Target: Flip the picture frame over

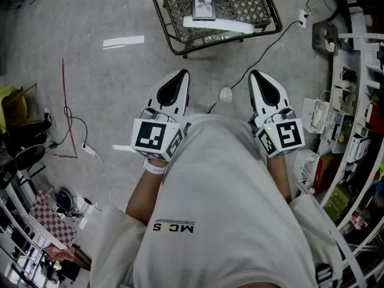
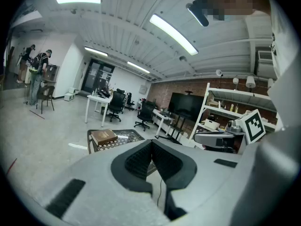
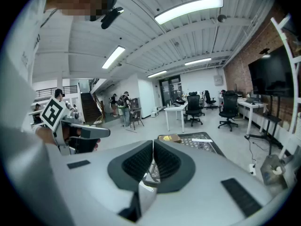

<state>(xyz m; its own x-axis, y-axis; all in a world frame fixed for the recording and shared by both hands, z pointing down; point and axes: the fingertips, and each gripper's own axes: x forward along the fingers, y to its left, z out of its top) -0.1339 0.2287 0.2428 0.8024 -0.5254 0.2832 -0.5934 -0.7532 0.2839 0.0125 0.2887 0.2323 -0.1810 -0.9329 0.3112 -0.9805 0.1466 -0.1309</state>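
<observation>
One line of print is seen on the shirt [image 1: 174, 227], at 6 o'clock in the head view. It is viewed upside down and seems to read "MC S", with a small yellow mark between the C and the S. Black-and-white square codes are carried on the left cube [image 1: 153, 138] and the right cube [image 1: 282, 137], but no letters or numbers. A gold mark on the frame [image 2: 104, 136] is too small to be read.
</observation>
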